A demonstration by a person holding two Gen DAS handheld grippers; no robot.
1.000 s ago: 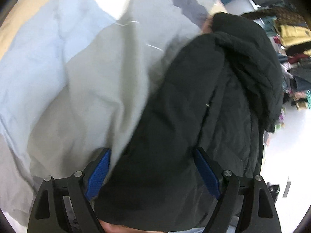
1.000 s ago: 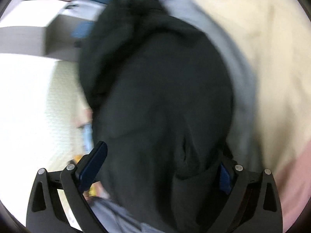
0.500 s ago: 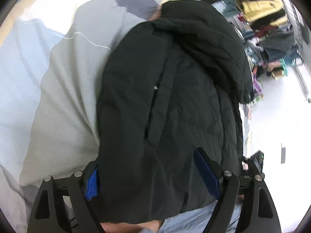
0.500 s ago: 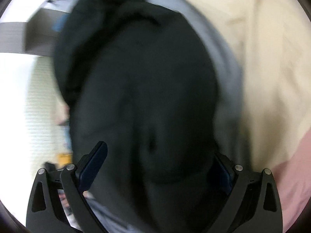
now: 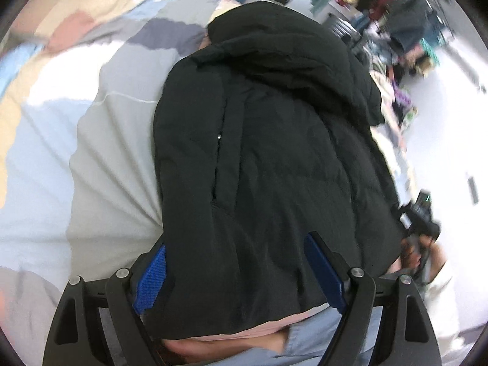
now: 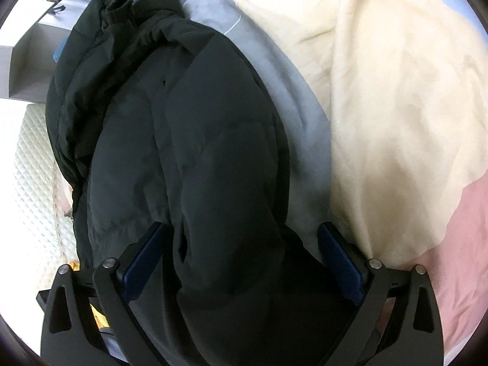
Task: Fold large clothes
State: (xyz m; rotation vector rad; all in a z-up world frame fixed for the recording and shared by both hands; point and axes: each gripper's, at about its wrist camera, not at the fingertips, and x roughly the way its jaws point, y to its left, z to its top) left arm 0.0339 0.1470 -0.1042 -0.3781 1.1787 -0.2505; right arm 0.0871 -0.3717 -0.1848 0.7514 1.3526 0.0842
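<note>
A black padded hooded jacket (image 5: 274, 152) lies folded lengthwise on the patchwork bed cover (image 5: 106, 137), hood at the far end. My left gripper (image 5: 235, 259) is open, its blue pads (image 5: 151, 277) astride the jacket's near hem. In the right wrist view the same jacket (image 6: 189, 140) fills the middle. My right gripper (image 6: 244, 259) is open with the jacket's near end bunched between its blue pads (image 6: 338, 262). The right gripper also shows at the left wrist view's right edge (image 5: 418, 213).
The bed cover has grey, blue, cream (image 6: 390, 91) and pink (image 6: 457, 259) patches. A quilted white mattress side (image 6: 33, 183) drops off left of the jacket. Piles of clothes (image 5: 396, 15) and white floor (image 5: 451, 122) lie beyond the bed.
The jacket has been brought flatter onto the bed and now lies folded lengthwise. Both views have swung so the jacket sits centred between the open pads.
</note>
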